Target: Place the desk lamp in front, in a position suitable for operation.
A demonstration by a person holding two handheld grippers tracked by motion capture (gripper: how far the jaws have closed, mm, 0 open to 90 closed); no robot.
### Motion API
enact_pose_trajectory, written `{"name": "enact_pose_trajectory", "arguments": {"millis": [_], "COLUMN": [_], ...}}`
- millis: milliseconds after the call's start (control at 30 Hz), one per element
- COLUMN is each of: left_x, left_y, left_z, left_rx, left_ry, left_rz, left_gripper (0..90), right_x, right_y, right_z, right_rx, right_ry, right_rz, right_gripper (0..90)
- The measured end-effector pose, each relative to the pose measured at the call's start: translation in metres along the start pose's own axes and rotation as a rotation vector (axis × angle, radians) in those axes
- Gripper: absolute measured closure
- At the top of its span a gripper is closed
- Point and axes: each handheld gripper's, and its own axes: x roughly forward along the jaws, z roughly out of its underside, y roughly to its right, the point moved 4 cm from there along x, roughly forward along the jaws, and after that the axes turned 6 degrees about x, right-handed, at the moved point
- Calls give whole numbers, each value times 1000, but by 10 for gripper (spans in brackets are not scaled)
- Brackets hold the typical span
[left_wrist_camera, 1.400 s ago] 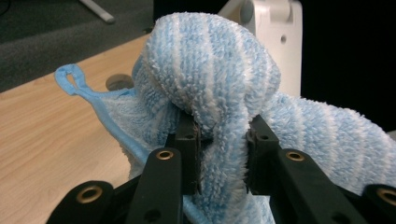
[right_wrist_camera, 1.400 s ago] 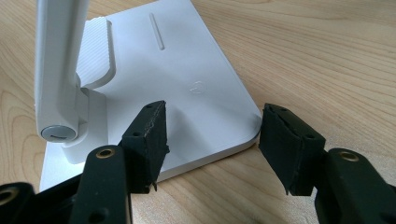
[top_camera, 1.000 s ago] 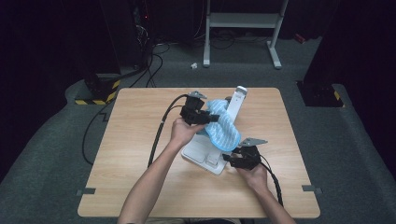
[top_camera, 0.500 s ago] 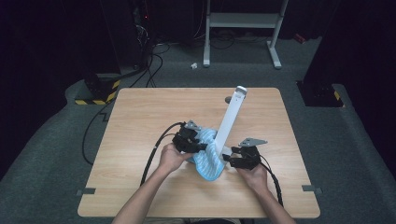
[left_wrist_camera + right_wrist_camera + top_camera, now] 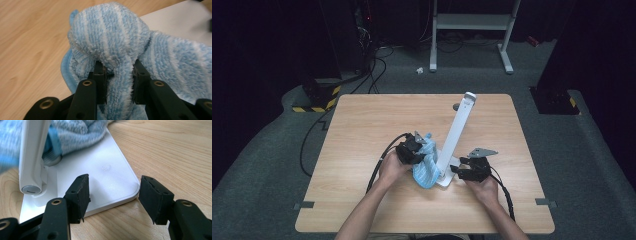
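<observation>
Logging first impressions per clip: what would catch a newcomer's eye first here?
The fluffy blue-and-white striped cloth, bunched and pinched in the left gripper, pressed at the foot of the white desk lamp mid-table. Next, the right gripper, jaws apart, flanking a corner of the lamp's flat white base.

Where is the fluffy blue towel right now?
In the high view, the blue striped towel is near the table's middle, bunched on the white lamp base left of its arm, pinched in the left tongs.
</observation>
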Motion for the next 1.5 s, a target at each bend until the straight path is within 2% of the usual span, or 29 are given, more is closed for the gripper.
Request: {"name": "enact_pose_trajectory", "arguments": {"millis": [133, 200, 267, 333, 467, 500, 567, 667, 767, 833, 900, 967, 1067, 1167, 1300, 1367, 1433, 1500], "left_x": [-2, -4, -5, -8, -10, -9, -4, 3, 6, 5, 4, 2, 0, -3, -7, -8, -7, -4], "left_y": [-15, -19, -17, -9, 10, 13, 15, 10, 0, -6, -13, -18, -22, -17, -4, 2, 10, 19], "left_z": [9, 14, 16, 15, 8, 5, 0, -2, 1, 4, 9, 15, 20, 21, 19, 17, 12, 6], "left_rx": [-80, -144, -166, -137, -51, -35, -22, -35, -93, -104, -136, -178, -216, -205, -152, -145, -132, -96], "left_ry": [-4, 13, 27, 34, 48, 48, 39, 33, 41, 32, 28, 37, 51, 51, 48, 60, 85, 86], "left_rz": [-24, 12, 36, 53, 101, 105, 88, 55, 43, 18, 4, 20, 45, 56, 85, 108, 153, 157], "left_gripper": [703, 703, 706, 706, 704, 704, 699, 692, 692, 692, 692, 692, 693, 698, 700, 700, 700, 699], "right_x": [0, 0, 0, 0, 0, 0, 0, 0, 0, 0, 0, 0, 0, 0, 0, 0, 0, 0], "right_y": [0, 0, 0, 0, 0, 0, 0, 0, 0, 0, 0, 0, 0, 0, 0, 0, 0, 0], "right_z": [0, 0, 0, 0, 0, 0, 0, 0, 0, 0, 0, 0, 0, 0, 0, 0, 0, 0], "right_rx": [-1, 1, 0, 1, -1, -2, -2, -1, 0, -1, -1, -1, 0, 1, -1, -1, -1, -1], "right_ry": [0, 0, 0, 0, 0, 0, 0, 0, 0, 1, 1, 1, 1, 0, 0, 0, 0, 0], "right_rz": [1, 1, 0, 0, 1, 2, 3, 1, 1, 1, 0, 1, 0, -1, 1, 1, 2, 2], "right_gripper": [409, 409, 409, 411, 411, 411, 411, 411, 411, 411, 411, 411, 411, 412, 415, 415, 415, 414]}}
